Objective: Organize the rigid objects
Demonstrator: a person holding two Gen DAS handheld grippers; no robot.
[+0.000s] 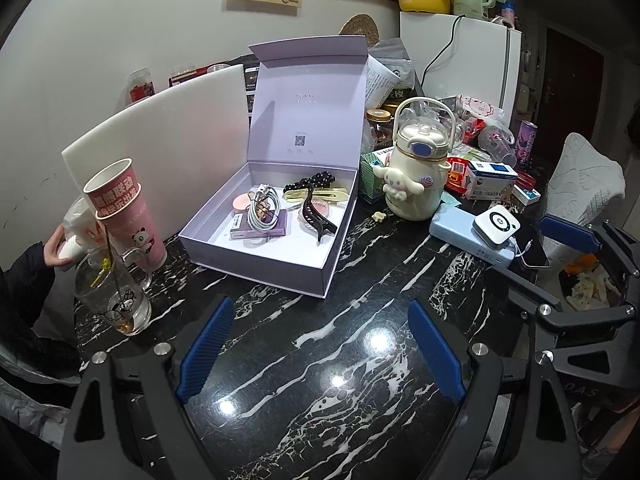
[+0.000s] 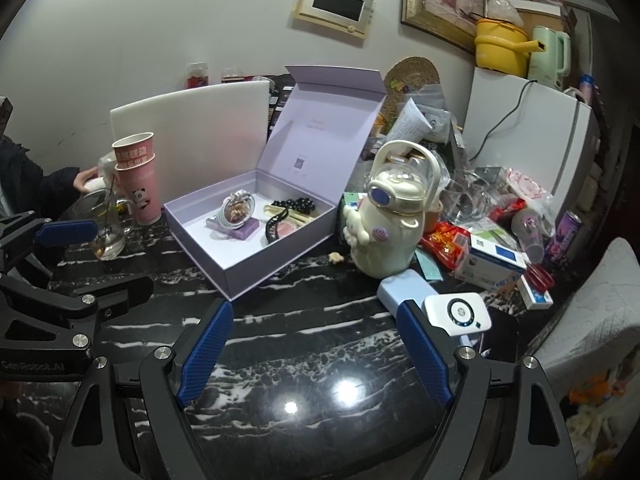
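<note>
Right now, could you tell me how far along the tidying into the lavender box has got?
Done: a cable coil, hair clips and compacts already lie in the open lavender box. In hand: nothing; left gripper and right gripper are open. Left: closing the lid, perhaps.

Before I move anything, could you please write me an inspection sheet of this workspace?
Surface: glossy black marble table, bare in front.
Job's things: open lilac gift box holding a coiled white cable, black hair claw and beaded clip.
Clutter: cream cartoon bottle, pale-blue power bank, cartons, glass mug, pink paper cups.
Grippers: left hand-held gripper and right hand-held gripper open, empty.
Cables: black cord on white fridge.
Surroundings: a person's hand at left.
</note>
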